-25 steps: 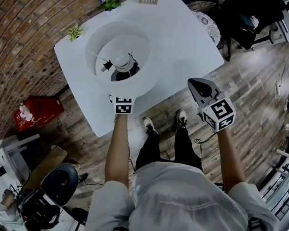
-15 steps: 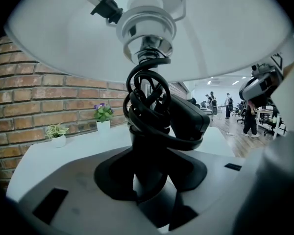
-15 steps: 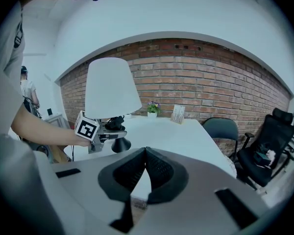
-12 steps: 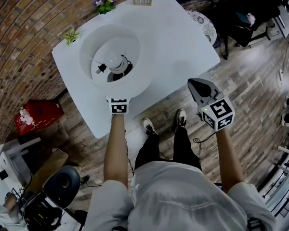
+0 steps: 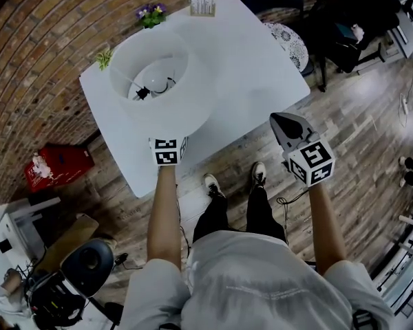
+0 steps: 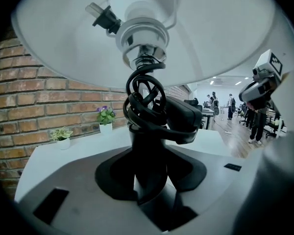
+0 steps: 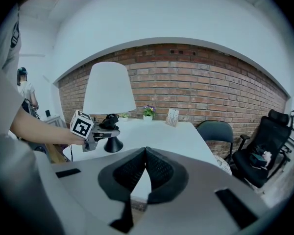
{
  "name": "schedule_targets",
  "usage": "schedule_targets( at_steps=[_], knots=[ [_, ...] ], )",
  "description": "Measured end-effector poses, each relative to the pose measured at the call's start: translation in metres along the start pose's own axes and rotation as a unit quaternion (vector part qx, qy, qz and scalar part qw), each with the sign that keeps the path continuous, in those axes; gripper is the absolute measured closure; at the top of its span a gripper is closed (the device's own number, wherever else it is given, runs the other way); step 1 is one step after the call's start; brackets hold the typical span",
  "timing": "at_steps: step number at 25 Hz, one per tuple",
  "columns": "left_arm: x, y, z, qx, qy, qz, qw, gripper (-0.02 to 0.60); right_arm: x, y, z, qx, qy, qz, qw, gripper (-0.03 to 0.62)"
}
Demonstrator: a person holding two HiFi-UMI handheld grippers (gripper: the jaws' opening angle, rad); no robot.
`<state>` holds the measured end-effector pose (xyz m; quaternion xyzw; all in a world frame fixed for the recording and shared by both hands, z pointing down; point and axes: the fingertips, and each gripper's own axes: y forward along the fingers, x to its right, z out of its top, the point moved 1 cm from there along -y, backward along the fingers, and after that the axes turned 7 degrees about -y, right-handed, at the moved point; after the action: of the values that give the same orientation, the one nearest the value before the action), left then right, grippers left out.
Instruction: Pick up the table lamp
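White-shaded table lamp (image 5: 158,81) has swung toward 11 o'clock over the worktop (image 5: 258,53) in the last second | left gripper (image 6: 148,173) pinching its black stem (image 6: 146,146) | right gripper (image 7: 144,173) pressed together, empty, 4 o'clock | lift looks under way

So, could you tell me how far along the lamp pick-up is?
Done: the left hand-held gripper is clamped on the black stem of the table lamp. In hand: the lift; the base looks on or barely above the table, I cannot tell which. Left: raising it clear. The right hand-held gripper is shut, empty, beside the table.
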<state>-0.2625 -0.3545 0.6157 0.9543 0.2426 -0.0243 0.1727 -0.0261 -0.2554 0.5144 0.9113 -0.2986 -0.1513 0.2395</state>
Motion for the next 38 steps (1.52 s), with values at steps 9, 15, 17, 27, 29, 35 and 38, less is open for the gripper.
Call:
schedule_targets(
  at_steps=[9,15,17,27,29,35,38],
  knots=[
    [0.015,-0.025,0.038,0.022,0.002,0.008,0.9997,0.431,0.012,-0.008,0.034,0.041,-0.015,0.019,0.999,0.594],
    [0.031,-0.042,0.068,0.056,-0.014,0.018,0.9982,0.431,0.023,-0.015,0.052,0.061,-0.029,0.036,0.997,0.594],
    [0.036,-0.048,0.076,0.061,-0.016,0.027,0.9977,0.431,0.030,-0.020,0.056,0.069,-0.033,0.038,0.996,0.594],
    [0.033,-0.083,0.121,0.057,-0.014,0.081,0.9950,0.431,0.058,-0.026,0.118,0.118,-0.083,0.041,0.989,0.594],
    [0.035,-0.091,0.131,0.062,-0.009,0.089,0.9941,0.431,0.059,-0.028,0.131,0.132,-0.091,0.042,0.986,0.594],
    [0.050,-0.109,0.163,0.068,-0.005,0.097,0.9930,0.431,0.062,-0.027,0.152,0.160,-0.106,0.054,0.980,0.594],
    [0.062,-0.116,0.170,0.071,-0.013,0.098,0.9926,0.431,0.062,-0.028,0.158,0.169,-0.117,0.061,0.977,0.594]
  ],
)
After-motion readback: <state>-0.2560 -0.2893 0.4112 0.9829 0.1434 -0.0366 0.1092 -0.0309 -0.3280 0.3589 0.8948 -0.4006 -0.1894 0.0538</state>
